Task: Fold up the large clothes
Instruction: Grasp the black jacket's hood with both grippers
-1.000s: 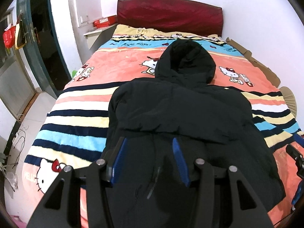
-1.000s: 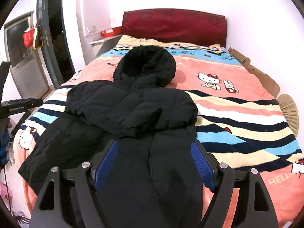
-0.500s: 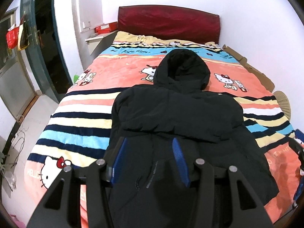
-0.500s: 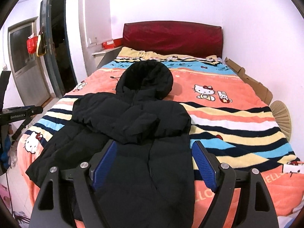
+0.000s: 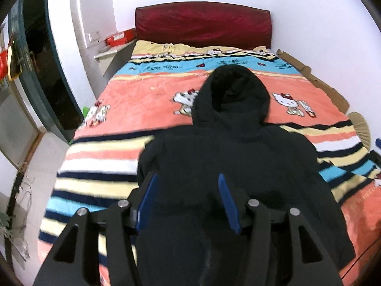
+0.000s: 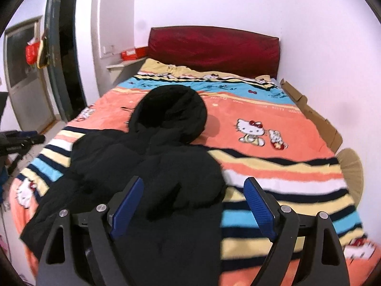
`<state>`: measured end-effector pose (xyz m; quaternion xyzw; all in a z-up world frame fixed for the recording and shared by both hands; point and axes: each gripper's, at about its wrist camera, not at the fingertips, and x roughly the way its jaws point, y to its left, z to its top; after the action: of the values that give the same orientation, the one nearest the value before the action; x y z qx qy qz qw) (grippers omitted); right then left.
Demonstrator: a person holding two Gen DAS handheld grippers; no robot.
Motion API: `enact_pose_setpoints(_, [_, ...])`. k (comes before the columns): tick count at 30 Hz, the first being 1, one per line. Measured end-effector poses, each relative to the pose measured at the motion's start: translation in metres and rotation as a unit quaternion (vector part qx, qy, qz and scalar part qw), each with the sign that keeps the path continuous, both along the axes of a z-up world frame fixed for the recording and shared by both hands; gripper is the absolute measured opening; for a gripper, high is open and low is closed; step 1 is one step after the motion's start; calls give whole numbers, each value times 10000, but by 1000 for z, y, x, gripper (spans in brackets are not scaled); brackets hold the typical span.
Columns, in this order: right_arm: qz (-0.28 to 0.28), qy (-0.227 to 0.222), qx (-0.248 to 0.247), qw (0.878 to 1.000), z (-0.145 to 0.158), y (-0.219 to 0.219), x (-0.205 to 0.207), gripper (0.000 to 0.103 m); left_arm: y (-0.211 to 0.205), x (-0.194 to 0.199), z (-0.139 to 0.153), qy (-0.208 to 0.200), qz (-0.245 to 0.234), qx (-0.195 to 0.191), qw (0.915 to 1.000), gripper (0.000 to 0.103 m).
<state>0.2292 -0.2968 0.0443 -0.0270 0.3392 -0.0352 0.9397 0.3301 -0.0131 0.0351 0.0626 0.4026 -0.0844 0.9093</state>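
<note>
A black hooded padded jacket (image 5: 226,157) lies on the bed, hood toward the headboard, both sleeves folded across its chest. It also shows in the right wrist view (image 6: 147,166). My left gripper (image 5: 187,200) is open and empty, held above the jacket's lower body. My right gripper (image 6: 193,209) is open wide and empty, above the jacket's lower right side. The jacket's hem is hidden behind the grippers.
The bed has a striped cartoon-cat blanket (image 5: 142,100) and a dark red headboard (image 5: 202,23). Cardboard (image 6: 312,114) lines the right wall side. A straw fan (image 6: 352,169) lies at the right edge. A doorway (image 5: 40,76) and floor are on the left.
Both grippers have risen and pulled back from the jacket, so more of the bed and room shows. Both stayed open. The jacket has not moved.
</note>
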Motion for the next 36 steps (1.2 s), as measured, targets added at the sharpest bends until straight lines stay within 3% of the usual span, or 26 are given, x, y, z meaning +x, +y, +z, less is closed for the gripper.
enact_pose_setpoints(12, [31, 181, 82, 9998, -13, -53, 178, 87, -40, 173, -17, -166, -202, 198, 9995, 51])
enact_pose_setpoints(21, [-343, 440, 782, 9954, -79, -83, 315, 89, -89, 287, -74, -22, -355, -71, 9993, 51])
enact_pose_setpoints(25, [-524, 521, 944, 9928, -115, -92, 357, 89, -108, 325, -97, -15, -412, -112, 9991, 51])
enact_pose_setpoints(34, [-537, 615, 1268, 9886, -165, -87, 425, 89, -143, 378, -139, 182, -343, 76, 9992, 50])
enact_pose_setpoints(35, [-611, 724, 1254, 9876, -174, -85, 435, 89, -146, 382, -145, 234, -335, 78, 9991, 49])
enact_pose_setpoints(36, [-644, 788, 1222, 9873, -179, -83, 439, 89, -147, 383, -148, 234, -343, 106, 9991, 38])
